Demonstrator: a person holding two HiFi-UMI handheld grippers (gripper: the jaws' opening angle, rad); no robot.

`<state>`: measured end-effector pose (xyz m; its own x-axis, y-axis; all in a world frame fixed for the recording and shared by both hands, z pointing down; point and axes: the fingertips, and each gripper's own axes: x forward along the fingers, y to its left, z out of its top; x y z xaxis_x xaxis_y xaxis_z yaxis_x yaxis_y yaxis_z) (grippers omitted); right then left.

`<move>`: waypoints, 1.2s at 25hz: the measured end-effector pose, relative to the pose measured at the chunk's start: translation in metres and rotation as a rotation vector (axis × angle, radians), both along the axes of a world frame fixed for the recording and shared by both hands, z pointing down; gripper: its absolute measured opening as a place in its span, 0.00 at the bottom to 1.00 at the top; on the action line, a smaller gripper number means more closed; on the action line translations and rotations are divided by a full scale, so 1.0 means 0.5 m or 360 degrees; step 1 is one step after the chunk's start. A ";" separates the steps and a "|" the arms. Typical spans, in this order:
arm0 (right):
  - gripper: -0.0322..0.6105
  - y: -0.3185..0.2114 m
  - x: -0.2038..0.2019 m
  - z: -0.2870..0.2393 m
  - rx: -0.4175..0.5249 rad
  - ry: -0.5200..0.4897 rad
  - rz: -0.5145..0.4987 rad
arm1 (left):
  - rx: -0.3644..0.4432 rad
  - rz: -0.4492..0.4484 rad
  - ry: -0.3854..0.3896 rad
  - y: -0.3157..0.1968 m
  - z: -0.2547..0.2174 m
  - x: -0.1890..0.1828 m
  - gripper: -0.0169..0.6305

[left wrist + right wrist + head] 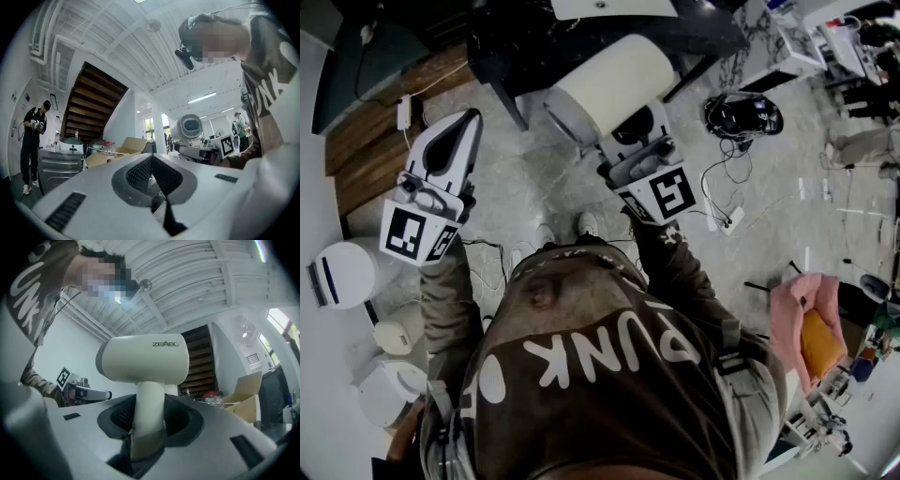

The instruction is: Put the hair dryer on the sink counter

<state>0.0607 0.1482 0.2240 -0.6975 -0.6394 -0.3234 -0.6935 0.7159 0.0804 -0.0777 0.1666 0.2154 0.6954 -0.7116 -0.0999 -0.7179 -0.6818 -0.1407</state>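
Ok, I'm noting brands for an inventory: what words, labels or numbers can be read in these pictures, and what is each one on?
"ZEAB" plus one last letter too unclear to read: on the barrel of the hair dryer, right gripper view.
"PUNK": across the person's shirt, upside down in the head view.
Marker cubes: black-and-white patterns only, no words.
Everything on the floor and in the background is too small to read.

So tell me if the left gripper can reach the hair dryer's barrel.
Probably yes. The right gripper holds the hair dryer up by its handle, barrel bare, nothing between it and the left gripper. That gripper is shut and empty, so it must open first.
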 end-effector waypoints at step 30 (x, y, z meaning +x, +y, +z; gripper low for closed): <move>0.30 -0.068 0.080 0.018 -0.0027 -0.0044 -0.0178 | -0.0015 -0.0120 -0.0052 -0.053 0.008 0.102 0.03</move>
<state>0.1006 0.1141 0.2329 -0.7558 -0.5637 -0.3332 -0.6112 0.7899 0.0499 -0.0268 0.1402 0.2195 0.6424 -0.7631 -0.0711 -0.7626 -0.6272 -0.1586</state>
